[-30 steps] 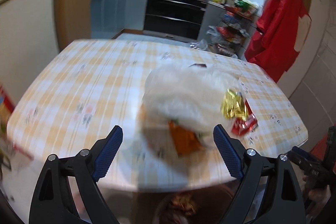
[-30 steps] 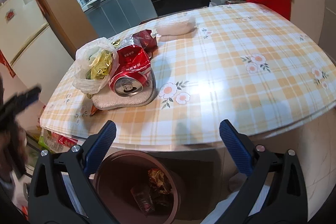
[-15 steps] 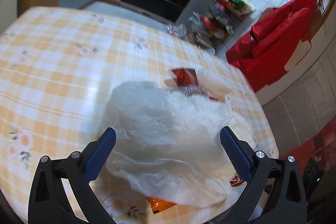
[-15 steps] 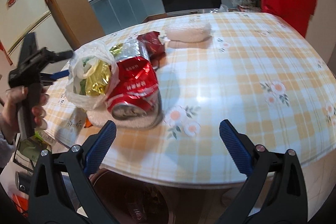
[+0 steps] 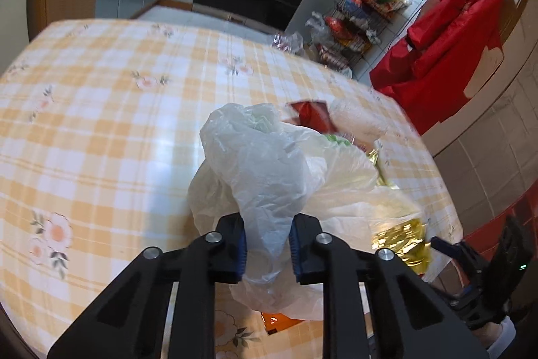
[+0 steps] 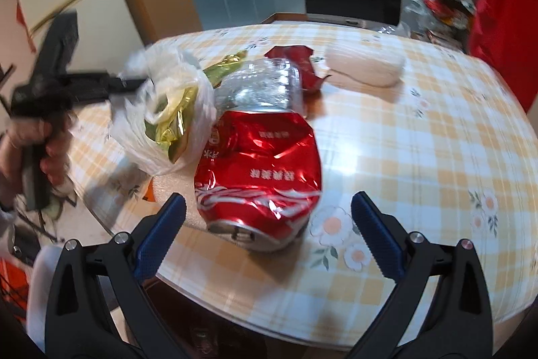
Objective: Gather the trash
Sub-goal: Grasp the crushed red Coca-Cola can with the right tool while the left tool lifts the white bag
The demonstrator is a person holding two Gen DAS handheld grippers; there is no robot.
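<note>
A thin white plastic bag (image 5: 269, 164) holding a gold foil wrapper (image 5: 403, 241) sits near the edge of the checked table (image 5: 101, 123). My left gripper (image 5: 267, 244) is closing, and its blue pads pinch a bunched fold of the bag. In the right wrist view the same bag (image 6: 161, 123) lies left of a crushed red can (image 6: 259, 170). My right gripper (image 6: 267, 207) stands open just short of the can, one finger to each side. The can rests on a white foam pad (image 6: 168, 187).
Behind the can lie a crumpled clear plastic bottle (image 6: 262, 83), a red wrapper (image 6: 302, 63) and a white bundle (image 6: 363, 66). An orange scrap (image 5: 279, 322) peeks from under the bag. A red garment (image 5: 454, 56) hangs at the right, beside a cluttered rack (image 5: 349, 19).
The left jaws went from wide apart to pinched on the bag's fold. The right gripper came closer to the red can, which now fills the space ahead of its fingers.
</note>
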